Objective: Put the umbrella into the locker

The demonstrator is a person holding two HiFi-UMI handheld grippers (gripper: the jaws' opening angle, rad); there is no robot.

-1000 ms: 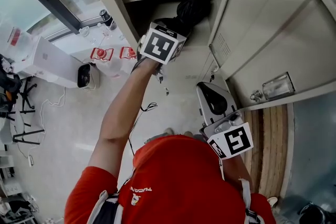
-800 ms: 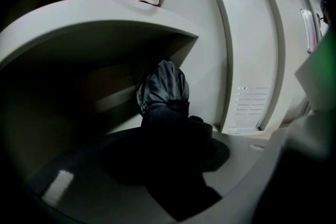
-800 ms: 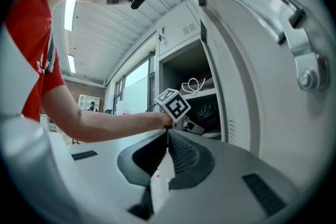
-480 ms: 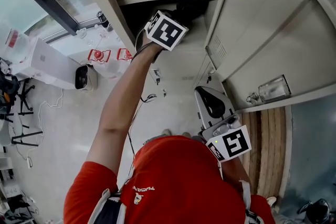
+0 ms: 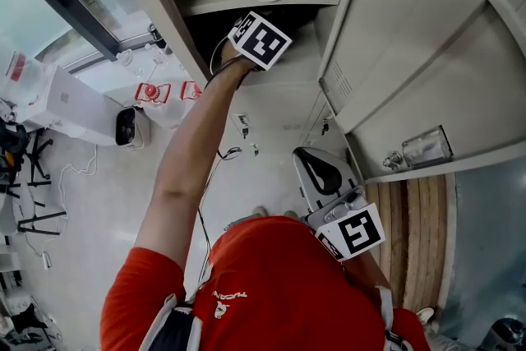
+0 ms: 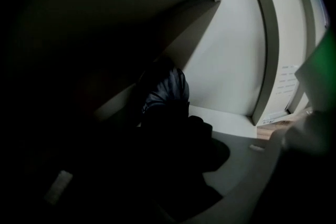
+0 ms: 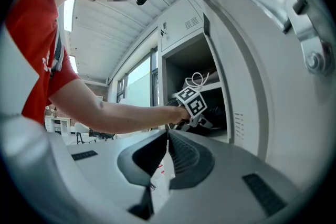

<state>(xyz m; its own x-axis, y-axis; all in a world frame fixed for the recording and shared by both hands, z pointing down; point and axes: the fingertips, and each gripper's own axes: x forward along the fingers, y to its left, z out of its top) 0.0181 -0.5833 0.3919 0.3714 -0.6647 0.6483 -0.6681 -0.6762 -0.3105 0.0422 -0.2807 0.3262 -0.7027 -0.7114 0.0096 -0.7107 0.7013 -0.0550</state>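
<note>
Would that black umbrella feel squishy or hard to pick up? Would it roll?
Probably squishy outside: the umbrella shows puckered, folded cloth. Its bundled, roundish shape might roll on the flat locker shelf.

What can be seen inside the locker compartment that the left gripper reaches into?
A dark folded umbrella shows ahead of the left gripper, over the compartment's pale floor. The compartment's left side and back are too dark to show anything else.
</note>
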